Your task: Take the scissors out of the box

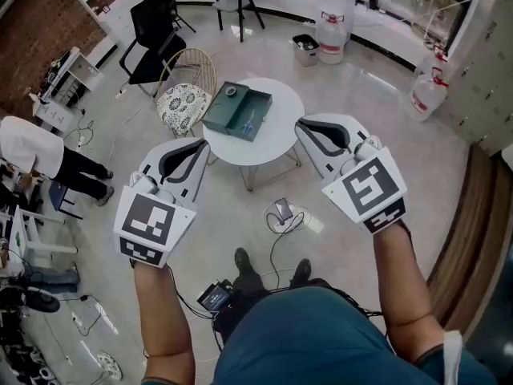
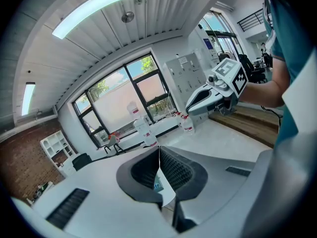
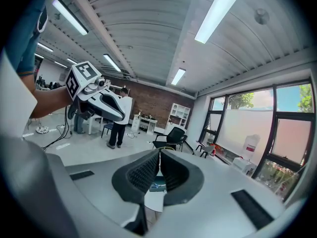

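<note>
A dark teal box (image 1: pixel 238 111) lies open on a small round white table (image 1: pixel 276 135) ahead of me. Scissors with blue handles (image 1: pixel 248 123) lie inside it, and a small round item sits near its far edge. My left gripper (image 1: pixel 203 144) is held in the air short of the table's left side, jaws shut and empty. On the table's right side my right gripper (image 1: pixel 301 125) hovers, also shut and empty. In the left gripper view the closed pads (image 2: pixel 166 168) hide most of the table, and the right gripper (image 2: pixel 214 90) shows beyond them. In the right gripper view a strip of the box (image 3: pixel 157 185) shows below the closed pads.
A wicker chair (image 1: pixel 186 87) stands against the table's left side, with a black office chair (image 1: pixel 152 34) behind it. Cables and a small device (image 1: pixel 282 211) lie on the floor in front of the table. Water jugs (image 1: pixel 331 38) stand at the back. A person (image 1: pixel 36 151) stands at the left.
</note>
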The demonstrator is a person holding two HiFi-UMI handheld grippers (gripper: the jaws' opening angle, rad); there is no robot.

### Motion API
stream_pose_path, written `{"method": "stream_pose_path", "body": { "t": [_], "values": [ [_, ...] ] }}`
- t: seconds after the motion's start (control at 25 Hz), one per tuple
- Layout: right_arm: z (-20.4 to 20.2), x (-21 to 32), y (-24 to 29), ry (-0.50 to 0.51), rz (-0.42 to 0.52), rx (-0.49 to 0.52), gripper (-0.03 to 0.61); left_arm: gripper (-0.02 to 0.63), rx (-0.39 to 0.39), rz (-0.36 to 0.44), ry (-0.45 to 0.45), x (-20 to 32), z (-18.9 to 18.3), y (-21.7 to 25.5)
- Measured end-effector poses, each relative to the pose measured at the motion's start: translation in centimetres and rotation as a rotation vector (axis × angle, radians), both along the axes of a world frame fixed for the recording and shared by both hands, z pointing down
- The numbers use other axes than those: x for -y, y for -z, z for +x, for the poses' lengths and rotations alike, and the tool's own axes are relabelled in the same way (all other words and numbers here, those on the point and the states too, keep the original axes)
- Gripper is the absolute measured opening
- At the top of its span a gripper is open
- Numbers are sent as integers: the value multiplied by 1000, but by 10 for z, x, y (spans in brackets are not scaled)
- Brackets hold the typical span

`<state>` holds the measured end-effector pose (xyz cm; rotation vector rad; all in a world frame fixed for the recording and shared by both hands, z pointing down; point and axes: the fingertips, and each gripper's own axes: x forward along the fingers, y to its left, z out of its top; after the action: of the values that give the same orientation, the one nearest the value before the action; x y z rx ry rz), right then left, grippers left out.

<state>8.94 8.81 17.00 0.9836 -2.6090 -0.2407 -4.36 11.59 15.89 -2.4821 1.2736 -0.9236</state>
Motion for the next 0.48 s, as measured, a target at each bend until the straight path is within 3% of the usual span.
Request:
{"method": "stream_pose_path", "body": {
  "t": [0.48],
  "values": [
    [15,9,-12,-101,-14,-38,38,20,-35,7,-117,46,20,-9]
  ]
}}
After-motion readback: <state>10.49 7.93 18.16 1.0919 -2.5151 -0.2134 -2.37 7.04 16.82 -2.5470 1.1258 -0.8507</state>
